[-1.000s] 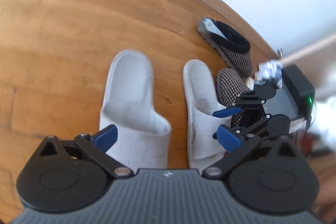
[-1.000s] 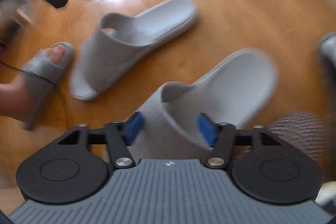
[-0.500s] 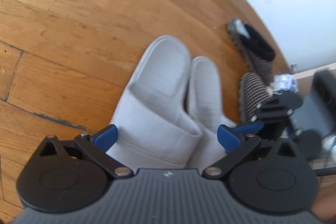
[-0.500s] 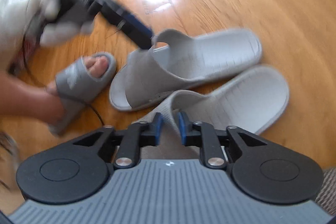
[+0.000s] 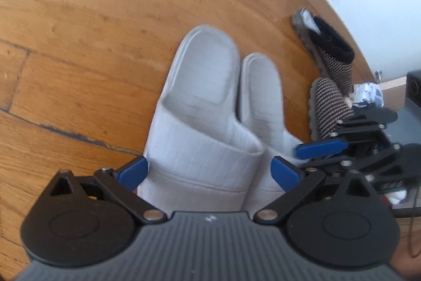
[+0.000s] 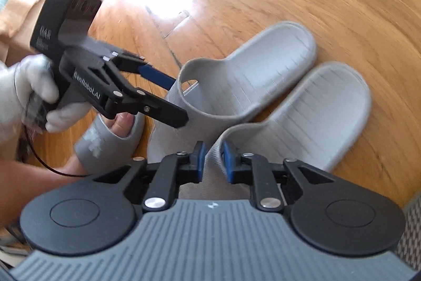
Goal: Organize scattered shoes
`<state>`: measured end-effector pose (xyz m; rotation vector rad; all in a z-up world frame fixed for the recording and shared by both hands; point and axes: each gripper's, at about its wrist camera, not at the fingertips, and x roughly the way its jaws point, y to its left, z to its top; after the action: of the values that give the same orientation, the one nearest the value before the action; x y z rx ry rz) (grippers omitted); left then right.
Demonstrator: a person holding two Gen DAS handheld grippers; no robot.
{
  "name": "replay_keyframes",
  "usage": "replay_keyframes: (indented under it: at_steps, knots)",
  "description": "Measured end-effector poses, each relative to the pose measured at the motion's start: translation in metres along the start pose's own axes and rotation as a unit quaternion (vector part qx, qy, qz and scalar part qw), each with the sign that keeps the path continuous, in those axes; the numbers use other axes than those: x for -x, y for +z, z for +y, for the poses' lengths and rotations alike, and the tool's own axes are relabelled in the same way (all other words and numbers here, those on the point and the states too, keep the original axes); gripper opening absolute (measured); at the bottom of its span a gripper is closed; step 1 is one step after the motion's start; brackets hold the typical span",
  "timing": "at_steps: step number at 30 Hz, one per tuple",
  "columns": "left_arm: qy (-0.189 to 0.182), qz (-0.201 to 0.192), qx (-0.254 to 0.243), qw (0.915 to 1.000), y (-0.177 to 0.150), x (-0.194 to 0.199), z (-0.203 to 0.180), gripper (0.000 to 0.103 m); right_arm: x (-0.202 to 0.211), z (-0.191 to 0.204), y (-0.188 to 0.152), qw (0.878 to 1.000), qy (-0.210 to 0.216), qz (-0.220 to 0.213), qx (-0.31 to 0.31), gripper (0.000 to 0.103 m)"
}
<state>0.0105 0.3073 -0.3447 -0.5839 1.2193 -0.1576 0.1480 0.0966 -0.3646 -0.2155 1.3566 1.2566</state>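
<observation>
Two light grey slides lie side by side on the wooden floor, their inner edges touching. My left gripper (image 5: 208, 173) is open wide, with a pad on either side of the left slide (image 5: 202, 86) at its strap. The right wrist view shows the same gripper (image 6: 179, 102) with its fingers around the far slide (image 6: 250, 65). My right gripper (image 6: 213, 159) is closing, and its blue pads pinch the strap edge of the near slide (image 6: 315, 117). Seen from the left wrist, the right gripper (image 5: 305, 156) sits at the right slide (image 5: 263, 96).
Two black-and-checked house slippers (image 5: 331, 54) (image 5: 326, 109) lie to the right near the white wall and skirting. A person's foot in a darker grey slide (image 6: 110, 136) stands left of the pair. A gloved hand (image 6: 34, 86) holds the left gripper, and a black cable trails beneath it.
The two grey slides were apart and askew a second ago; they now lie together and parallel. My right gripper's jaws have narrowed onto the near strap. The left gripper has sunk towards its slide.
</observation>
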Motion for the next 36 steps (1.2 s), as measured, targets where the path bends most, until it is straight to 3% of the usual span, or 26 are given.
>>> replay_keyframes:
  at_steps: [2,4,7,10,12,14,16,19,21,22,24,30,36]
  knots:
    - [0.009,-0.014,-0.016,0.9997,0.000,0.017,-0.011,0.100,0.044,-0.006,-0.017,0.999,-0.021,-0.022,-0.028,0.044]
    - [0.024,-0.028,-0.031,0.9988,0.000,0.040,-0.027,0.101,0.083,-0.017,-0.043,0.997,-0.045,-0.042,-0.044,0.053]
    - [0.041,-0.055,-0.045,0.9966,-0.001,0.079,-0.055,0.101,0.132,-0.036,-0.092,0.988,-0.122,-0.075,-0.057,0.060]
    - [0.085,-0.058,-0.043,0.9937,-0.004,0.116,-0.085,0.101,0.145,-0.056,-0.132,0.973,-0.206,-0.079,-0.070,0.061]
    - [0.104,-0.059,-0.036,0.9922,-0.005,0.138,-0.102,0.102,0.139,-0.069,-0.145,0.966,-0.229,-0.074,-0.090,0.061]
    - [0.094,-0.070,-0.037,0.9924,-0.006,0.157,-0.115,0.102,0.134,-0.077,-0.147,0.961,-0.237,-0.078,-0.115,0.061]
    - [0.058,-0.082,-0.062,0.9930,-0.004,0.168,-0.131,0.103,0.135,-0.079,-0.144,0.961,-0.231,-0.084,-0.124,0.061]
    - [0.037,-0.062,-0.168,0.9831,0.006,0.145,-0.163,0.103,0.156,-0.071,-0.144,0.968,-0.201,-0.110,-0.098,0.062]
    - [0.046,-0.051,-0.241,0.9680,0.014,0.116,-0.186,0.102,0.174,-0.070,-0.152,0.970,-0.192,-0.125,-0.080,0.070]
    - [0.042,-0.047,-0.258,0.9641,0.019,0.104,-0.191,0.102,0.183,-0.069,-0.156,0.970,-0.191,-0.133,-0.072,0.081]
    - [0.020,-0.031,-0.298,0.9538,0.038,0.065,-0.209,0.101,0.191,-0.068,-0.163,0.969,-0.194,-0.139,-0.069,0.086]
    - [-0.037,-0.033,-0.232,0.9715,0.101,-0.010,-0.228,0.093,0.209,-0.081,-0.198,0.963,-0.162,-0.155,-0.150,0.086]
    - [-0.057,-0.046,-0.183,0.9804,0.126,-0.045,-0.261,0.096,0.180,-0.083,-0.192,0.962,-0.200,-0.127,-0.135,0.086]
